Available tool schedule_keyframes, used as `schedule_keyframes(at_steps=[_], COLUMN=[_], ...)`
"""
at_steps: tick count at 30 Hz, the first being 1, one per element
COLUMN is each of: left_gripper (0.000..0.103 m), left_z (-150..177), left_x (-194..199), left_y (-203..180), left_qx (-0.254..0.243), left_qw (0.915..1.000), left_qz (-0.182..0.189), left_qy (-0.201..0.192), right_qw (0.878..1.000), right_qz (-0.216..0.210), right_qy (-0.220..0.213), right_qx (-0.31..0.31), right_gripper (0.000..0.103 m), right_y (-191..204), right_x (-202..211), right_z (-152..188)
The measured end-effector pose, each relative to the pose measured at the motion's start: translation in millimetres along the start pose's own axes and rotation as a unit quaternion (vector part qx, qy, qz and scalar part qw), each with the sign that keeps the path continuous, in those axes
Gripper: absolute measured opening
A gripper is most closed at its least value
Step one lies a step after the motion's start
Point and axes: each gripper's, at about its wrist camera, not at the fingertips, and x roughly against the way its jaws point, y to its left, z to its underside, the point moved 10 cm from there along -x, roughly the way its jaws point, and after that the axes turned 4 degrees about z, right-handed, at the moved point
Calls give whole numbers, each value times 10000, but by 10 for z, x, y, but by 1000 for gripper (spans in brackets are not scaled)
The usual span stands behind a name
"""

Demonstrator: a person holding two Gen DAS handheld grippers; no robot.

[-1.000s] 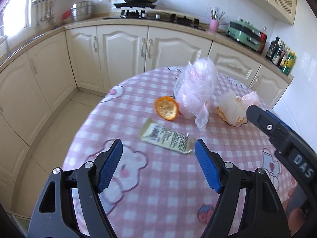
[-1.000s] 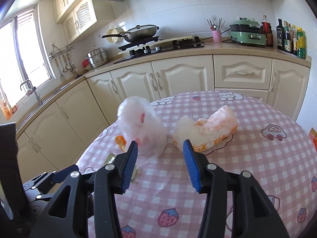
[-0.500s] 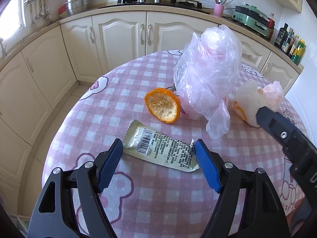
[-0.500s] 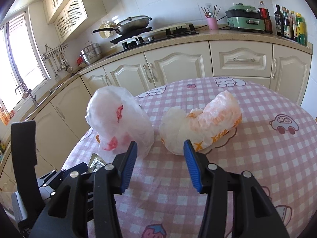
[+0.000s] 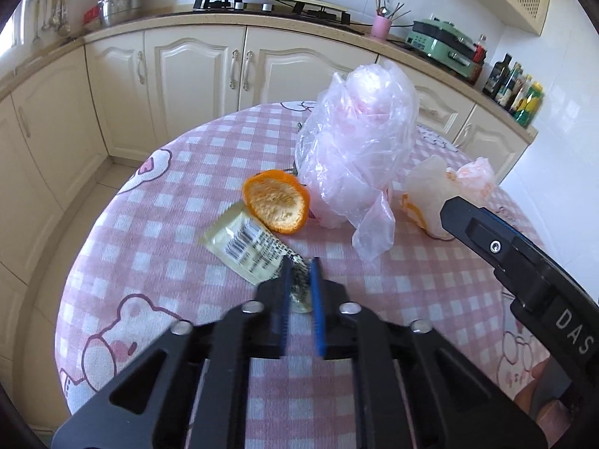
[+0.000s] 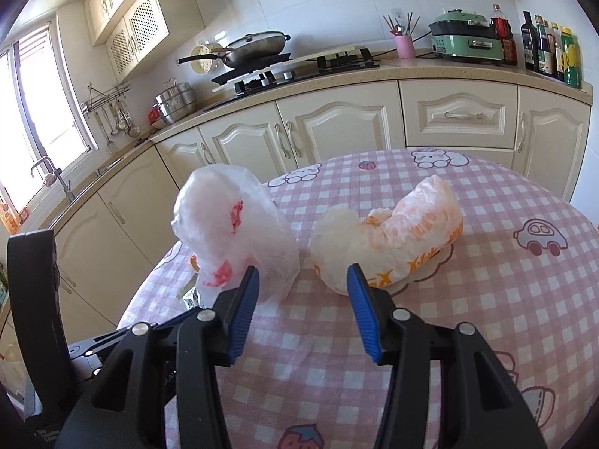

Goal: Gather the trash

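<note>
**Left gripper clamped on wrapper**

Left gripper (image 5: 299, 275) – blue pads pinched on the near end of the flat pale-yellow foil wrapper with a barcode (image 5: 247, 245), which lies on the pink checked tablecloth (image 5: 179, 202) toward its left edge, touching the hollow orange peel half (image 5: 276, 205). Right gripper (image 6: 302, 288) – jaws apart, nothing between them, hovering before the crumpled clear pink plastic bag (image 6: 239, 224) and the white-and-orange printed bag (image 6: 393, 239).
</note>
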Motion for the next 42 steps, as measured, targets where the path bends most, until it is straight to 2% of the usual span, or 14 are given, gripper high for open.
schedule_keyframes(at_steps=[10,17,19,20,21,22,24,33,39,42], left_gripper=[1,1,1,1,1,1,1,1,1,1], left_z=[7,-58,-71,-72,-70,-62,-62,-68,-53,17], left_x=[271,506,574,603,631,660,705,976,1263,1419], left_y=[220,354,375,381,386,383,398,426,503,582], left_qx=[365,471,487,498,502,504,509,524,570,605], left_qw=[9987,9972,9967,9964,9962,9959,9956,9935,9907,9894], left_qz=[146,167,205,231,263,289,308,381,409,352], left_qy=[-333,-556,-620,-644,-665,-693,-722,-936,-1168,-1272], right_qw=[9997,9978,9969,9964,9958,9952,9949,9984,9973,9948], right_qz=[-156,-285,-168,-136,-156,-222,-190,-197,-407,-712], right_qy=[28,324,417,475,554,654,681,225,-140,-193], right_qx=[180,504,643,690,710,700,721,472,601,704], right_gripper=[49,49,48,44,28,21,19,14,14,14], right_y=[239,555,593,603,612,629,621,543,794,1078], right_x=[21,-201,-279,-321,-346,-370,-364,27,428,590], right_z=[-31,0,18,36,66,100,128,31,-86,-61])
